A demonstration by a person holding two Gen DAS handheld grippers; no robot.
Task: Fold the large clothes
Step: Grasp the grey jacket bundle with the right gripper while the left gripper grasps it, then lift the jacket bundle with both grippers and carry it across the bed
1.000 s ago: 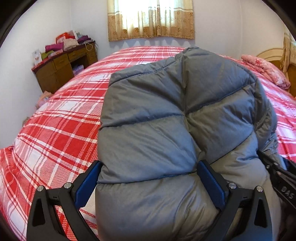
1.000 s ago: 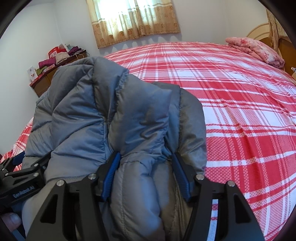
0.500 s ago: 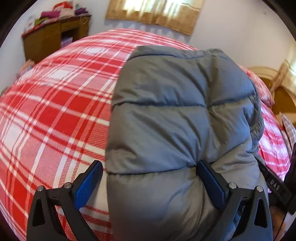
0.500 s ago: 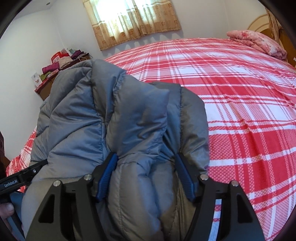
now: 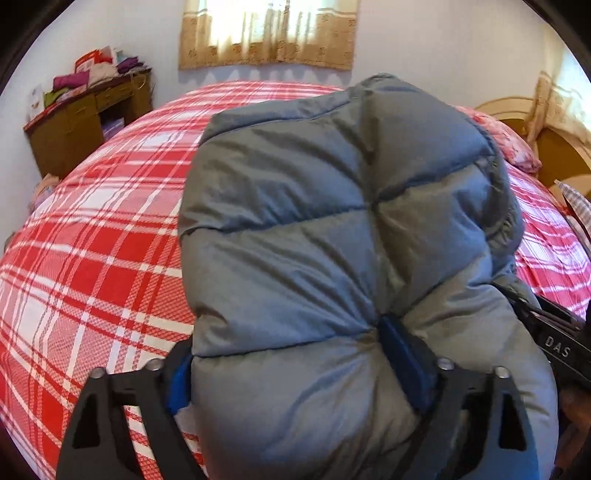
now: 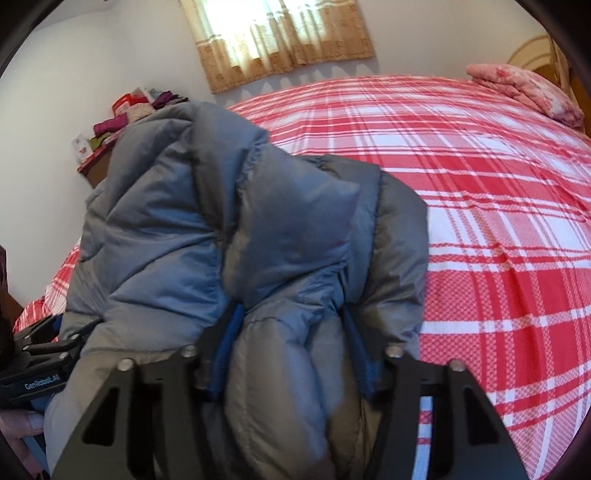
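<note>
Your left gripper: jaws closing, pads pressing wide bunch of grey puffer jacket. Your right gripper: jaws closing, narrower fold pinched between pads. Jacket bulges ahead of both grippers, bundled over bed. Likely two-point hold keeps thick padding from springing open. Pink bedding far ahead, right.

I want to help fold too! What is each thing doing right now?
Grey puffy jacket: bunched up, lying on the bed.
Left gripper: jaws closing, pads squeezing the jacket.
Right gripper: jaws closing, pads squeezing the jacket.
Curtain: drawn shut.
Red plaid bedcover: spread flat.
</note>
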